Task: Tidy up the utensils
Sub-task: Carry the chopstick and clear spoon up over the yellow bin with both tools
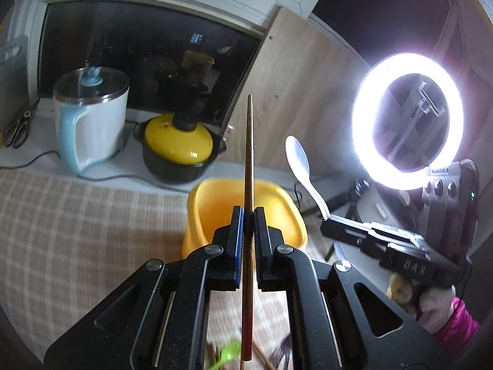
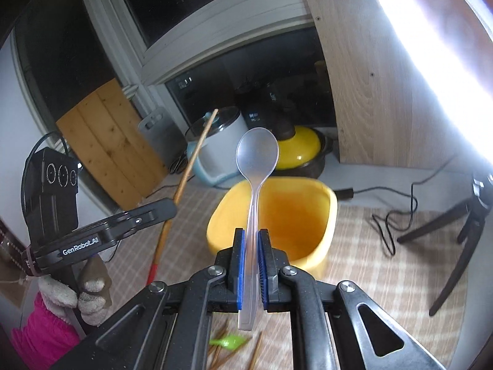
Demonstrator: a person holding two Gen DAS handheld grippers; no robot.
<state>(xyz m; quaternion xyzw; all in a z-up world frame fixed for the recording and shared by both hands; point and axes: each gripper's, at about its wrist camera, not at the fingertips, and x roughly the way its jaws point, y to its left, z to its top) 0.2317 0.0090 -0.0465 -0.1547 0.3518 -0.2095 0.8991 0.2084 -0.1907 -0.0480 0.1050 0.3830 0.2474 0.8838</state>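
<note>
Fingers of my left gripper [image 1: 249, 215] clamp a wooden chopstick [image 1: 249, 154] that stands upright, its red end pointing down. My right gripper [image 2: 252, 240] pinches the handle of a clear plastic spoon [image 2: 257, 154], bowl up. Both utensils hang above the yellow bin [image 2: 308, 191], which stands on the checked cloth of the desk [image 1: 77, 222]. More chopsticks and a green utensil [image 2: 229, 342] lie below. Behind the bin stand a yellow-lidded pot [image 1: 178, 145] and a white kettle [image 1: 92, 117].
</note>
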